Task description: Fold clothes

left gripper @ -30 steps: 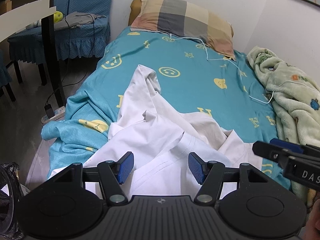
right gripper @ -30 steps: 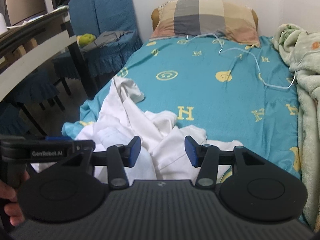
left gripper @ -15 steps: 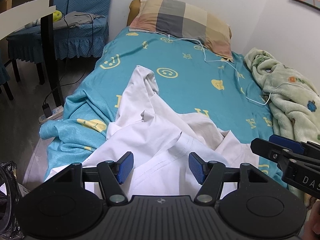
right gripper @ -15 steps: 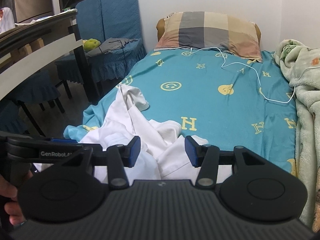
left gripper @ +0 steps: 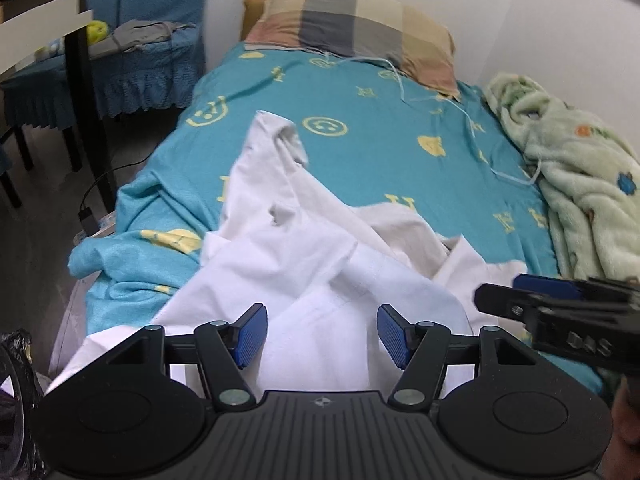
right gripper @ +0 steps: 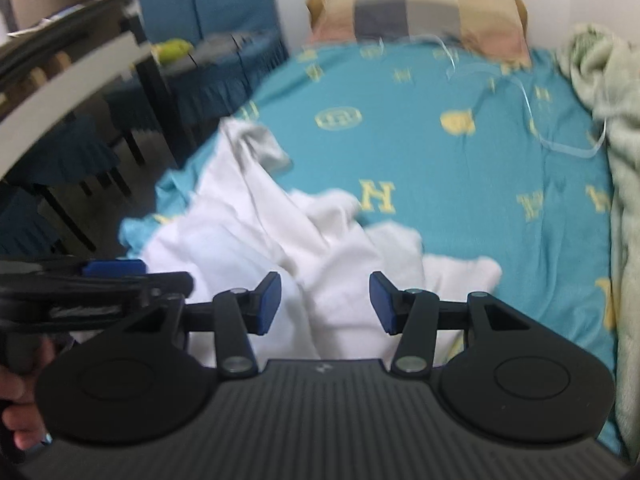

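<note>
Tongs of left hand (left gripper: 319, 334), black with blue pads, spread wide and empty, hovering over crumpled white cotton garment (left gripper: 304, 264). Tongs of right hand (right gripper: 324, 304), same build, likewise spread wide and holding nothing, above the same garment (right gripper: 280, 240); right view blurred. Each set of tongs visible at the edge of the other's view. Garment heaped at near end of bed with teal sheet printed in yellow letters and smiley faces (left gripper: 372, 136), one part stretching up toward the middle of the sheet. Farther off: thin white cable (left gripper: 472, 132) trailing across sheet, plaid pillow in grey, beige and pink (left gripper: 356, 20) at headboard, pale green fleece blanket (left gripper: 576, 184) bunched along right side, blue-covered chair (left gripper: 144, 60) left of bed.
</note>
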{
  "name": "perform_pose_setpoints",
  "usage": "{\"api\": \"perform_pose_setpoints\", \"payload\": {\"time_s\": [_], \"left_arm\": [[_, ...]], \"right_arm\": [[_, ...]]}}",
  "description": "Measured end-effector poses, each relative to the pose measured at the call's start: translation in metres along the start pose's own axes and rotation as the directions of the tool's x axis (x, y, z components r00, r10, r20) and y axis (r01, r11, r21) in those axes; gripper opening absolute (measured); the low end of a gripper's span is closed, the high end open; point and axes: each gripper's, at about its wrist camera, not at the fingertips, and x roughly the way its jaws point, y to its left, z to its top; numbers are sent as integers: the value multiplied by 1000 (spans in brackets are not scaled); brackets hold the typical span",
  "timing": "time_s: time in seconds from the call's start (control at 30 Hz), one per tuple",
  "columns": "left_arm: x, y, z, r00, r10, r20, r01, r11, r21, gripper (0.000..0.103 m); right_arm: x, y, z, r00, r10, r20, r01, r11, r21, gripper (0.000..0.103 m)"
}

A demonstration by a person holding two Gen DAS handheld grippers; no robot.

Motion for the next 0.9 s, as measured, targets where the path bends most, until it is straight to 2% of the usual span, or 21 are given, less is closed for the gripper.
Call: {"api": "perform_pose_setpoints", "payload": {"time_s": [0.13, 0.2, 0.23, 0.27, 0.4, 0.43, 0.5, 0.6, 0.67, 0.7, 0.73, 0.77, 0.83, 0.9], "left_arm": [[11, -8, -4, 1000, -2, -26, 3, 999, 41, 59], [16, -11, -6, 999, -2, -36, 4, 998, 56, 44], [18, -12, -7, 999, -4, -41, 6, 998, 62, 21], [20, -13, -8, 999, -6, -45, 9, 998, 68, 5], [-2, -26, -10, 993, -116, 27, 112, 986, 121, 4], [-14, -31, -11, 983, -179, 46, 172, 977, 130, 4], [-37, -37, -15, 941, -334, 56, 323, 934, 151, 4], [-50, -41, -21, 899, -438, 22, 427, 885, 185, 4], [-47, -43, -23, 893, -451, -17, 446, 876, 184, 4], [-43, -45, -24, 900, -433, -40, 432, 880, 195, 4], [-39, -47, -26, 901, -428, -69, 433, 878, 203, 4], [-33, -50, -28, 894, -437, -105, 449, 869, 209, 4], [-27, -63, -35, 870, -460, -178, 492, 831, 257, 6], [-30, -74, -43, 859, -470, -201, 511, 791, 335, 19]], "right_arm": [[16, -9, -3, 999, -23, -37, 23, 1000, -13, 51], [18, -10, -4, 999, -17, -31, 16, 999, -31, 51], [18, -10, -4, 1000, -11, -27, 10, 999, -39, 51], [17, -11, -2, 1000, 3, -24, -4, 999, -43, 51], [14, -18, 3, 997, 76, -5, -76, 997, -33, 51], [13, -20, 4, 995, 96, -3, -96, 995, -31, 51], [12, -24, 4, 989, 146, -3, -146, 988, -47, 51], [8, -33, 4, 981, 196, 5, -195, 980, -35, 52], [11, -43, 5, 963, 269, -14, -268, 963, 31, 52], [12, -47, 5, 956, 295, -12, -294, 954, 55, 52], [13, -50, 6, 947, 320, -10, -319, 945, 79, 52], [14, -53, 6, 939, 344, -6, -342, 935, 99, 52], [13, -53, 9, 927, 375, 6, -374, 922, 98, 53], [12, -52, 13, 918, 397, 19, -397, 913, 94, 53]]}}
